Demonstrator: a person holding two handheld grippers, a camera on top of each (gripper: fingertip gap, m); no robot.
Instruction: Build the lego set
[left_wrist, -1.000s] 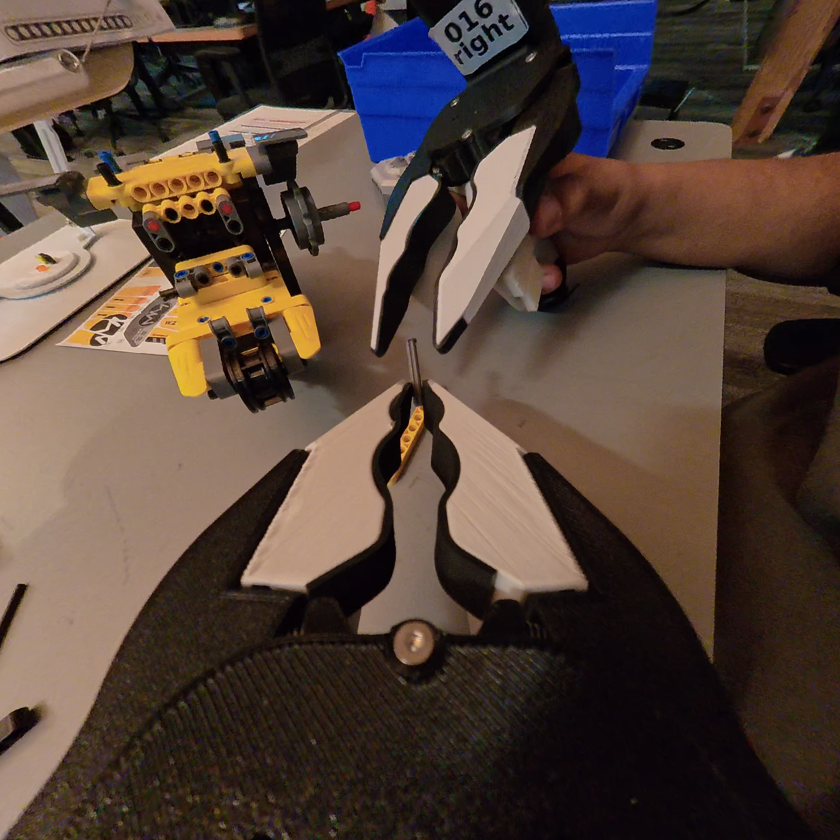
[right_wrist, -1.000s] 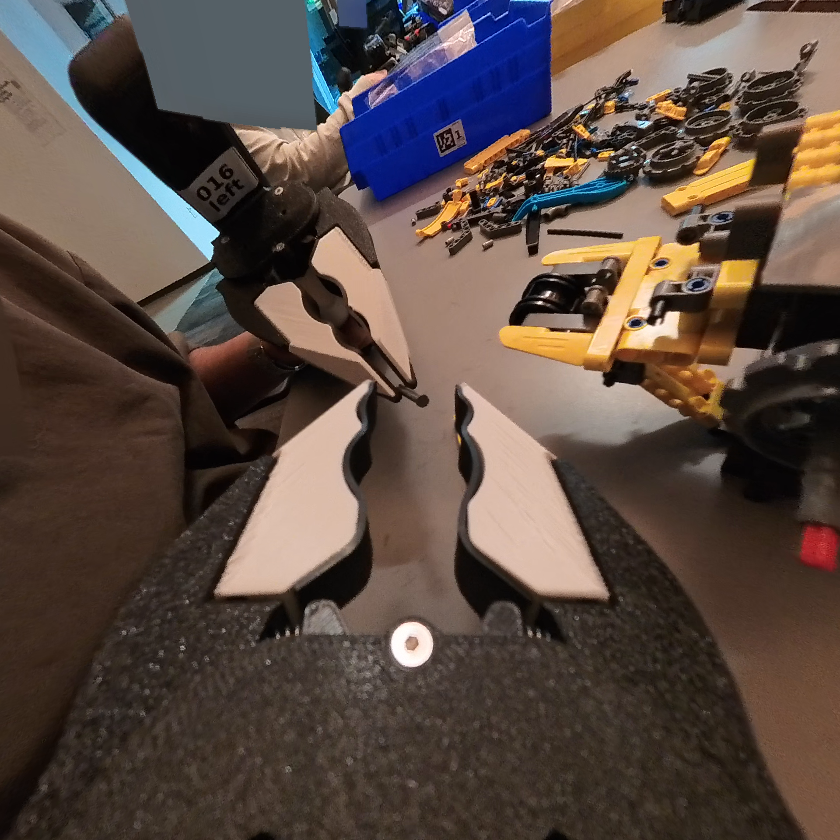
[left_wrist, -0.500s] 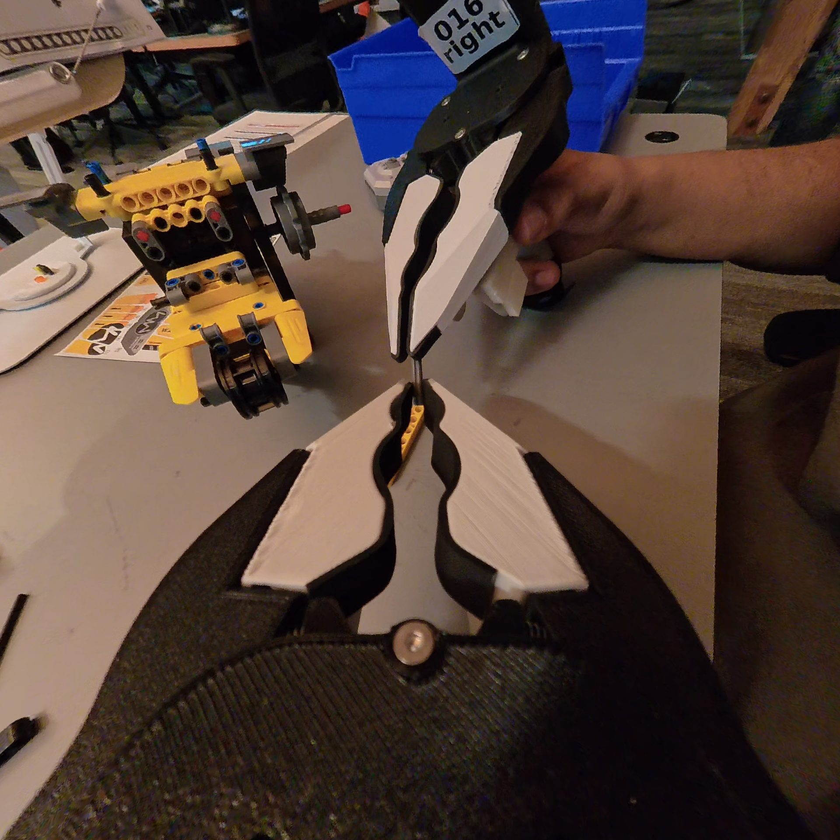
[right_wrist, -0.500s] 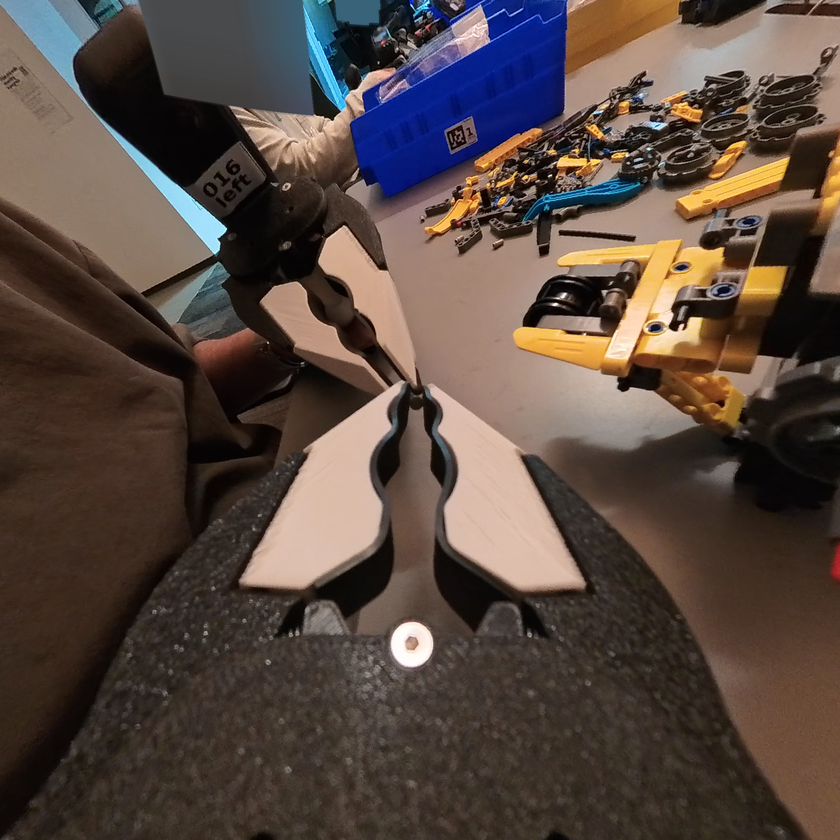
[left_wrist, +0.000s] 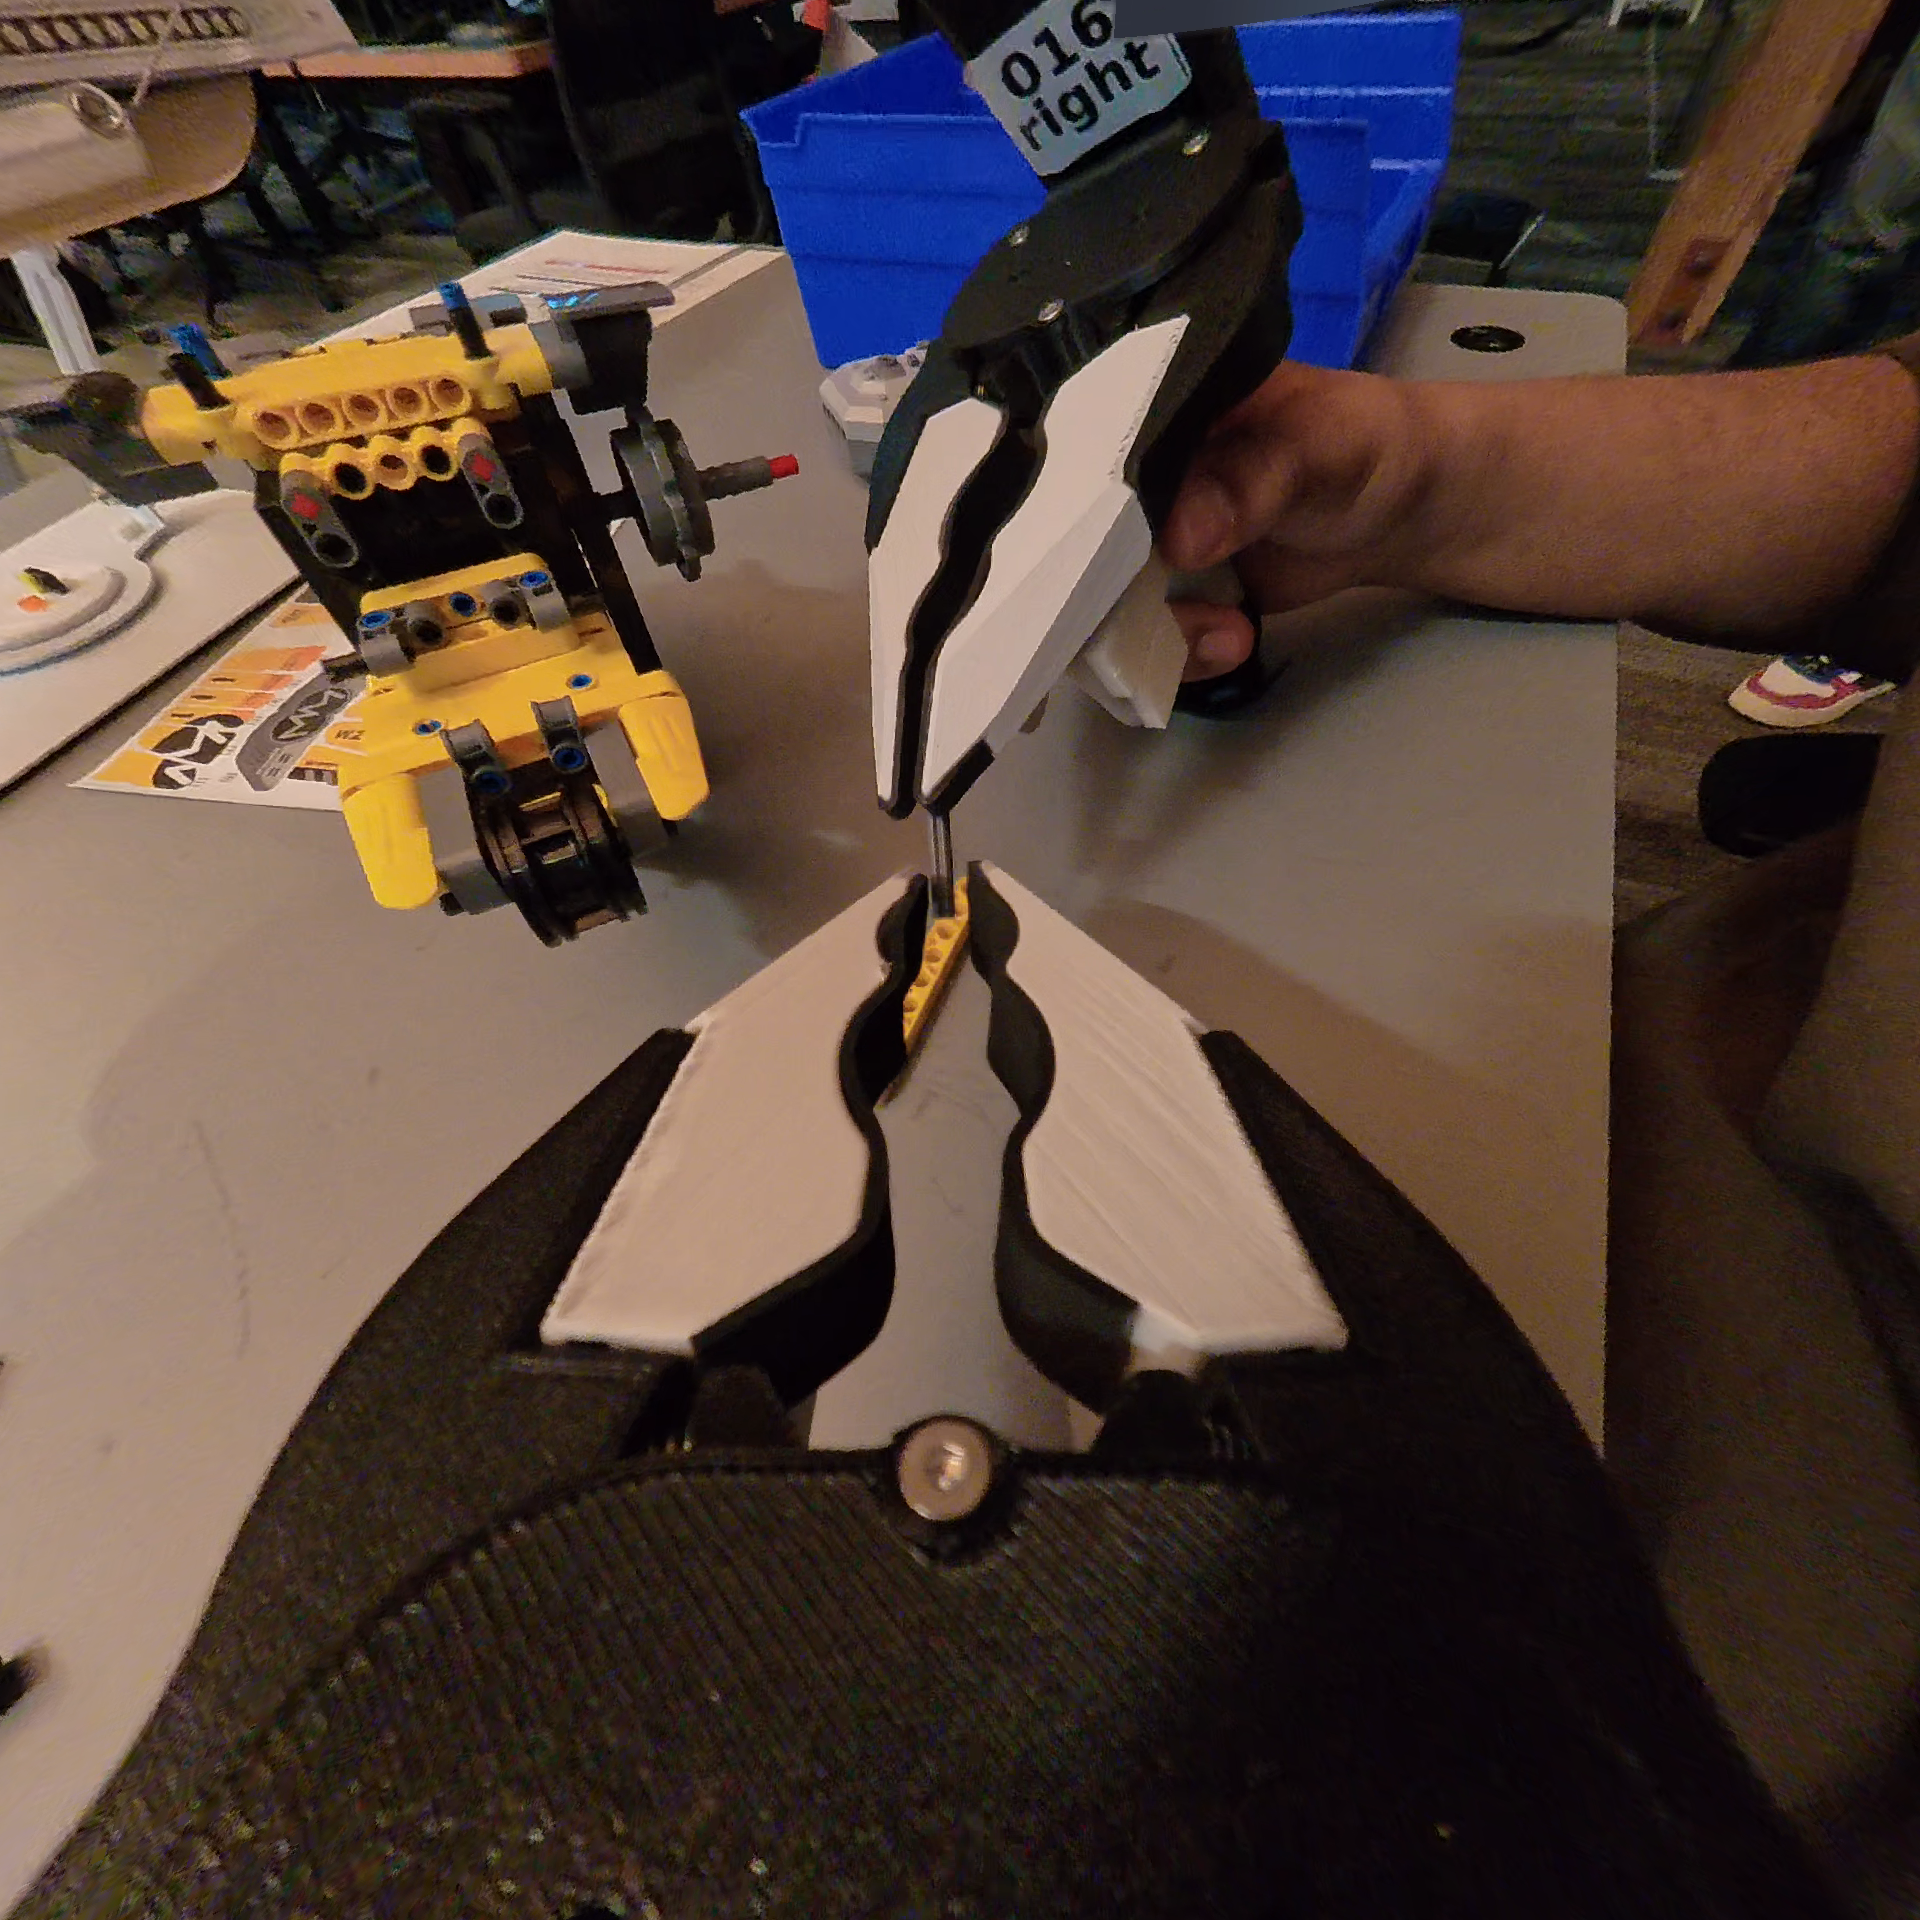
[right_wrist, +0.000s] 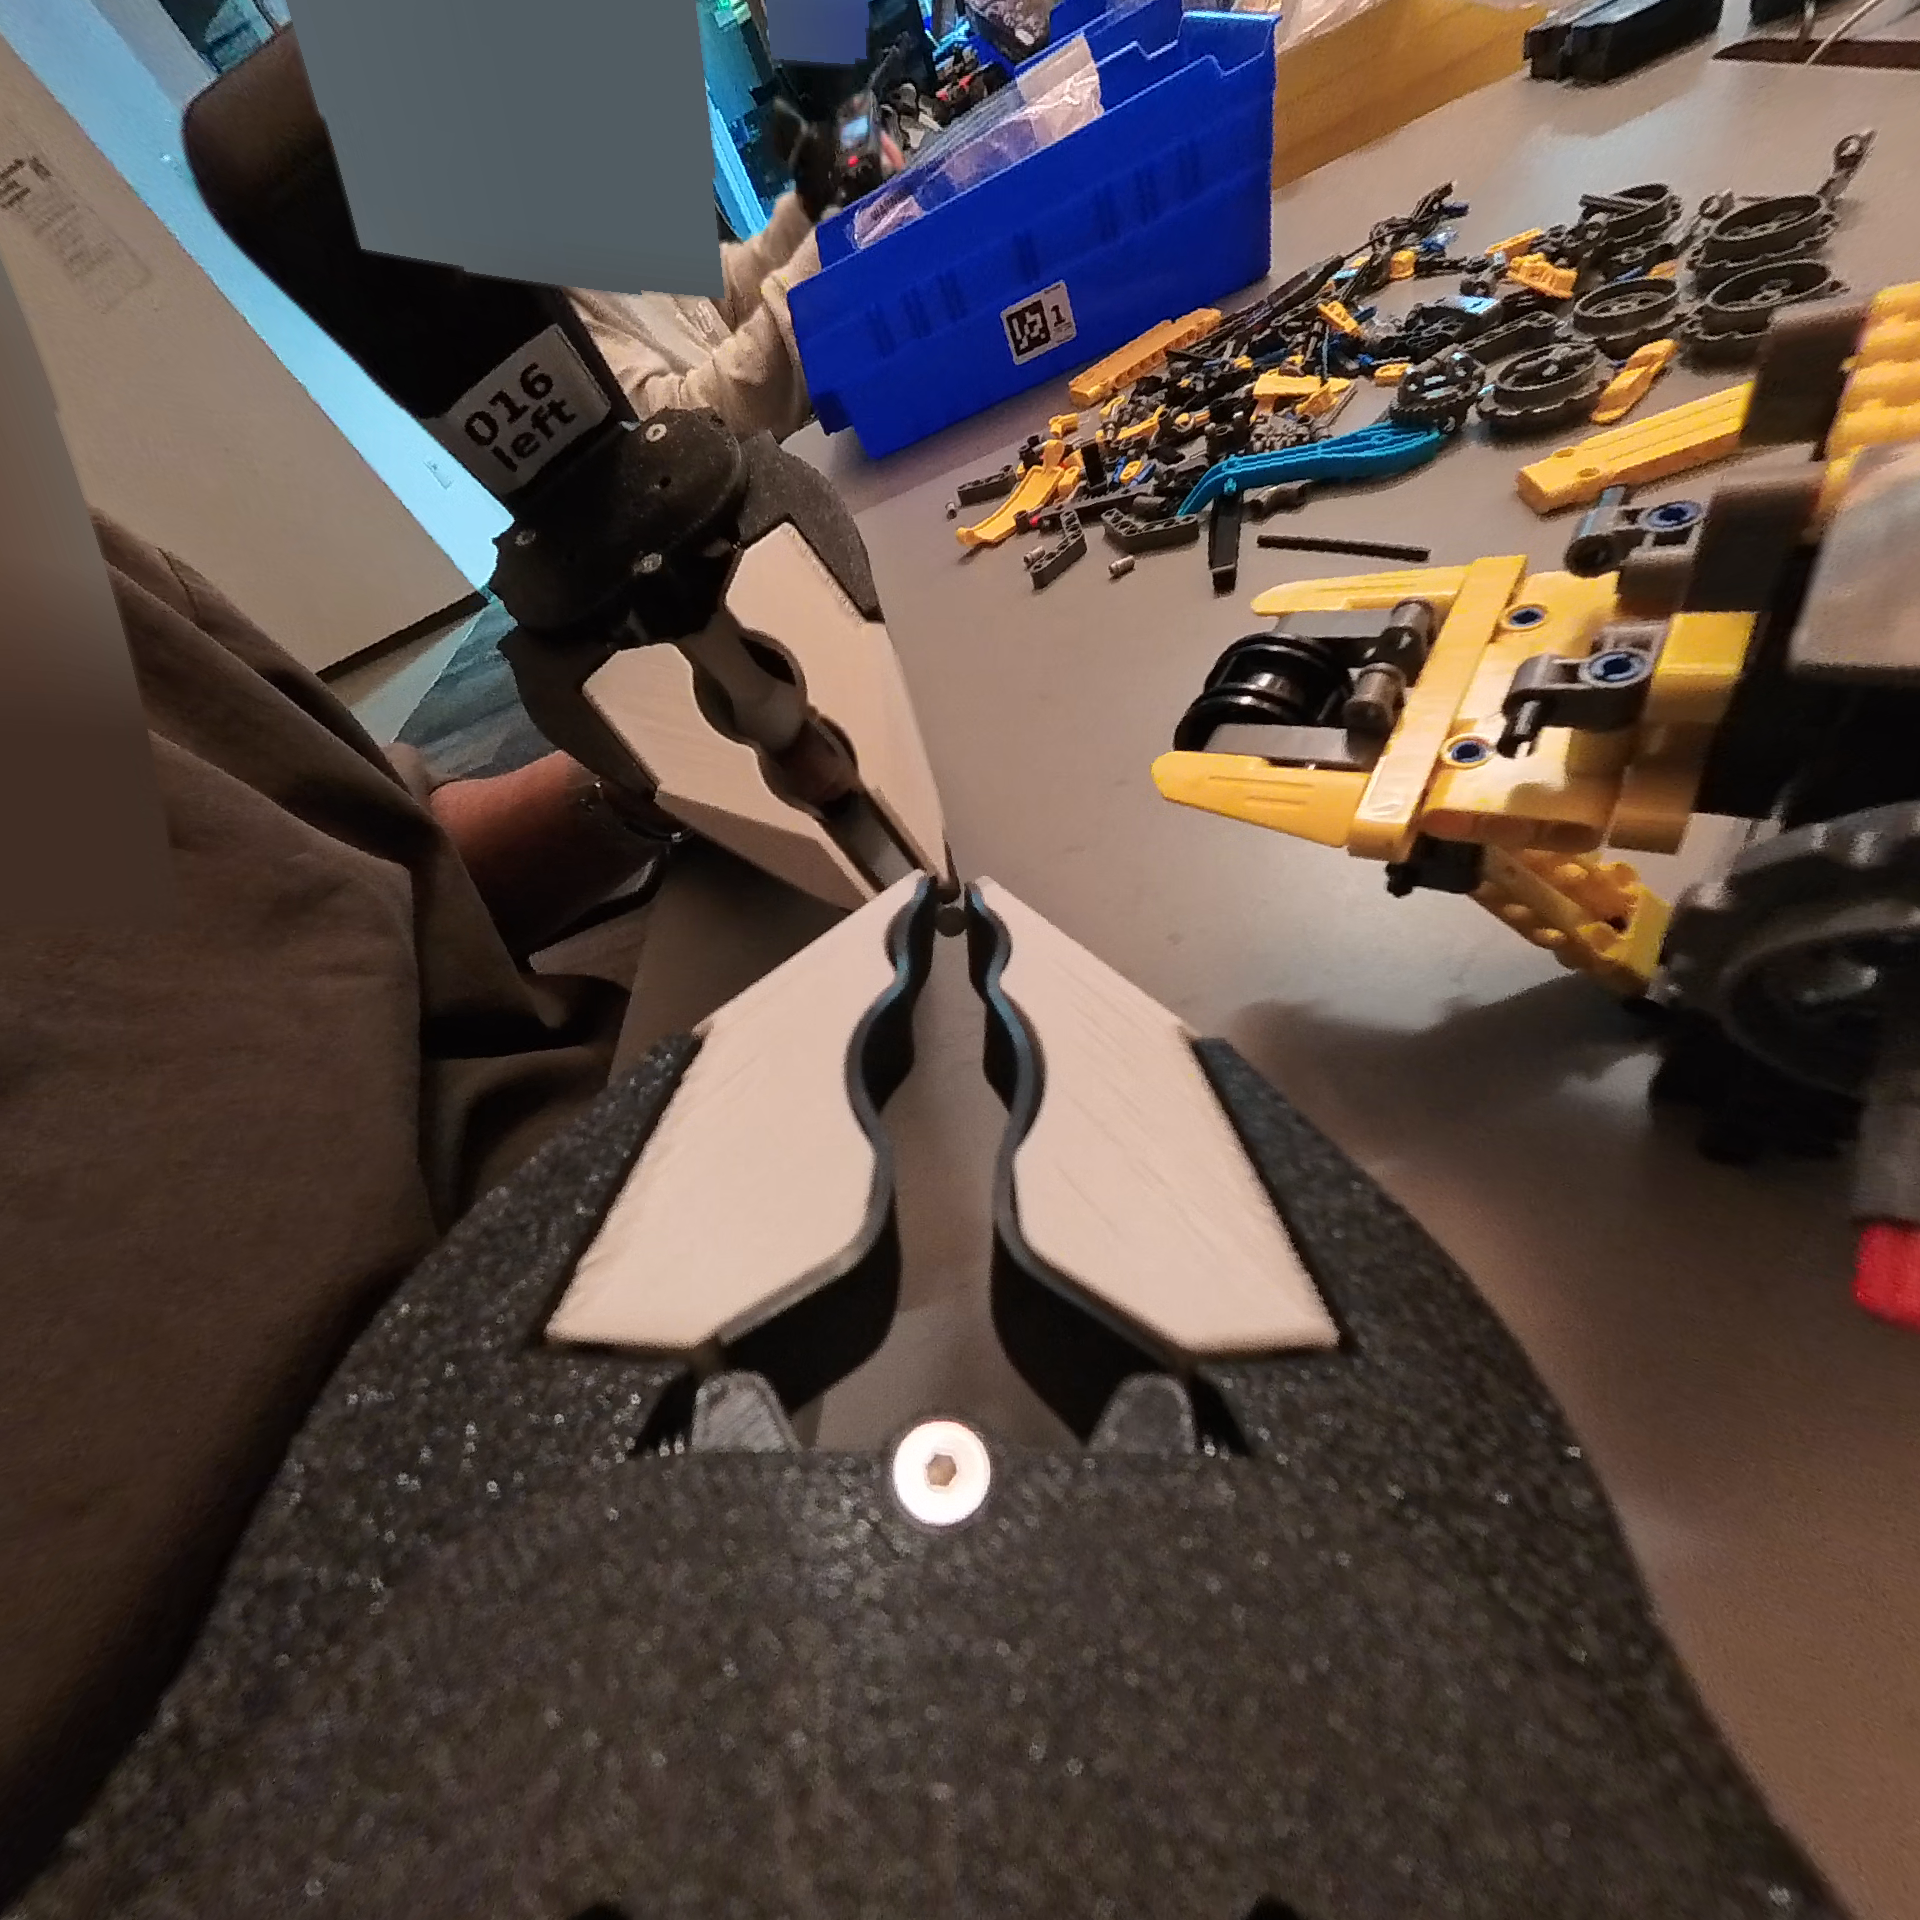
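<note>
My left gripper (left_wrist: 945, 883) is shut on a thin yellow beam with holes (left_wrist: 935, 966), held above the grey table (left_wrist: 260, 1091). A short dark grey axle (left_wrist: 938, 847) sticks up from the beam's end. My right gripper (right_wrist: 945, 896) is shut on the axle's tip (right_wrist: 948, 902); it also shows in the left wrist view (left_wrist: 914, 805), coming down from above with a hand on its grip. The left gripper shows in the right wrist view (right_wrist: 914, 862), tip to tip with mine. A yellow and black brick-built vehicle (left_wrist: 468, 623) stands to the left of the grippers.
A blue bin (left_wrist: 935, 187) stands at the table's far side. A pile of loose black, yellow and blue parts and wheels (right_wrist: 1403, 416) lies beyond the vehicle (right_wrist: 1610, 707). A printed sheet (left_wrist: 208, 727) and a white tray (left_wrist: 73, 613) lie at the left. The table's right edge is close. My left and right fingertips are right by each other.
My right gripper was open a second ago. It came down over the axle and shut on its tip. The left gripper kept its hold on the beam.
</note>
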